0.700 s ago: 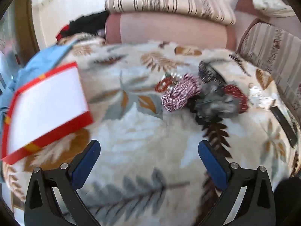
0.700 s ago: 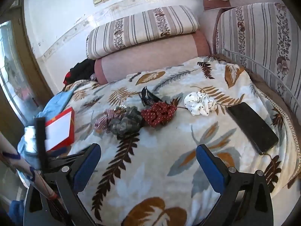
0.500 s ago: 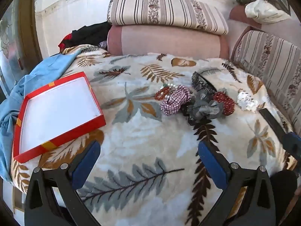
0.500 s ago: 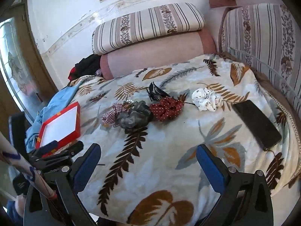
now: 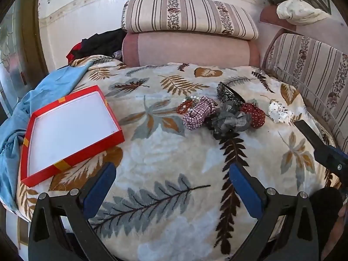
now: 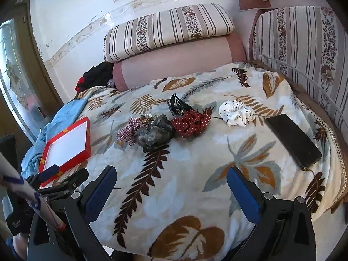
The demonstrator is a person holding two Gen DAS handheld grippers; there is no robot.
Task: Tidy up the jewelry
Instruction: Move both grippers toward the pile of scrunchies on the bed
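A cluster of accessories lies mid-bed: a red bead bracelet (image 5: 183, 107), a checked scrunchie (image 5: 199, 113), a grey scrunchie (image 5: 230, 119), a red dotted scrunchie (image 5: 254, 114), a black hair claw (image 5: 228, 93) and a white scrunchie (image 5: 279, 114). An empty red box with a white floor (image 5: 71, 128) lies to the left. My left gripper (image 5: 173, 184) is open and empty, well short of the cluster. My right gripper (image 6: 171, 187) is open and empty, also short of the cluster (image 6: 156, 130). The box also shows in the right wrist view (image 6: 67, 145).
A black phone (image 6: 292, 140) lies at the bed's right side. Striped cushions (image 5: 189, 19) and a pink bolster (image 5: 189, 49) line the back; a striped backrest (image 6: 304, 43) stands at right. Blue cloth (image 5: 43, 95) drapes the left edge. The leaf-print blanket (image 5: 163, 152) covers the bed.
Both grippers have pulled back and lifted, so more of the bed shows. The box and accessories lie where they were. Jaws stay open.
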